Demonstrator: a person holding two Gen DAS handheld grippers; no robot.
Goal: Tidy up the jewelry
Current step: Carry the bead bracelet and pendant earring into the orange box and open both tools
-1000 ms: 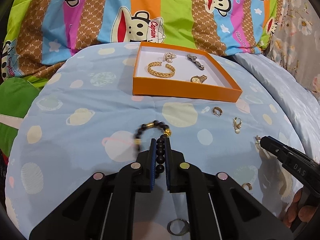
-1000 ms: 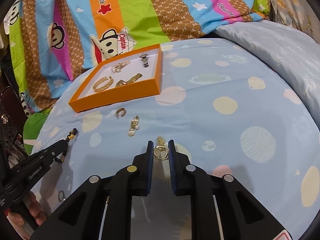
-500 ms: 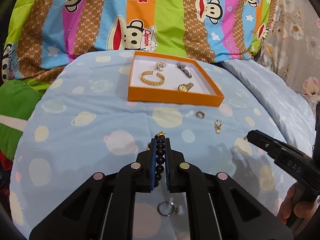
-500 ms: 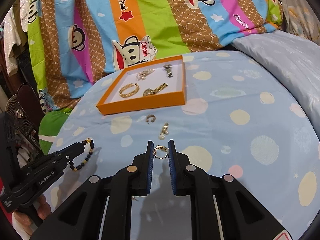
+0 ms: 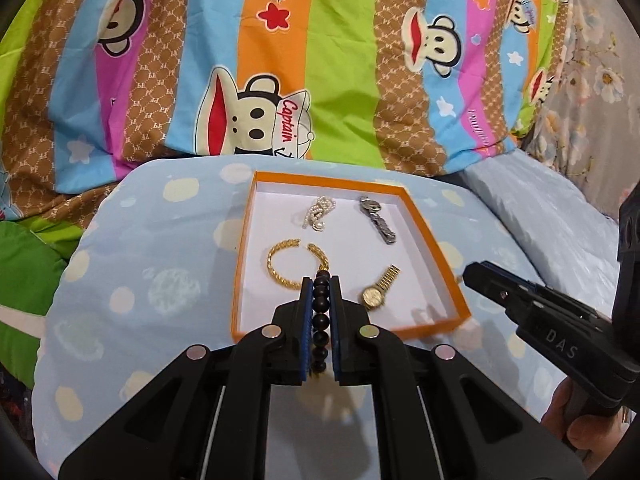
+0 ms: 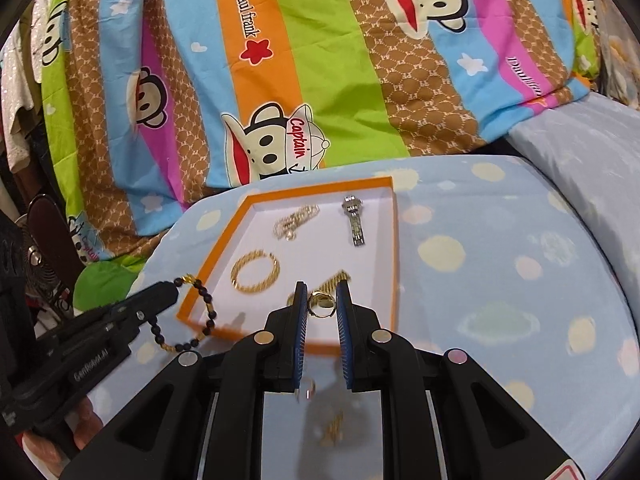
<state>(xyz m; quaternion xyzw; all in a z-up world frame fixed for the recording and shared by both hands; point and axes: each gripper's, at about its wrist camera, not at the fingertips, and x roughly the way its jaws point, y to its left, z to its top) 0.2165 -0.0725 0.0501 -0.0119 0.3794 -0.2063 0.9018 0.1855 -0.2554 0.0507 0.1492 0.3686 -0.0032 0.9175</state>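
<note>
Left gripper [image 5: 320,285] clamped on black bead bracelet [image 5: 321,312], over the near edge of the orange tray [image 5: 434,240] on the blue bedsheet [image 5: 132,280]. Right gripper [image 6: 321,294] pinches gold ring [image 6: 322,303] above tray's near side. Inside tray: gold bangle [image 5: 294,264] at 9 o'clock, pearl piece [image 5: 318,213] 11, silver watch [image 5: 376,218] 1, gold watch [image 5: 378,290] 5.

Black left gripper [image 5: 320,292], blue pads [image 5: 306,312], silver screws, "DAS" lettering.

bed: pale blue planet-print sheet [image 5: 168,280]
behind: striped monkey-cartoon quilt [image 5: 340,60]
far left: black fan [image 6: 40,264]
</note>
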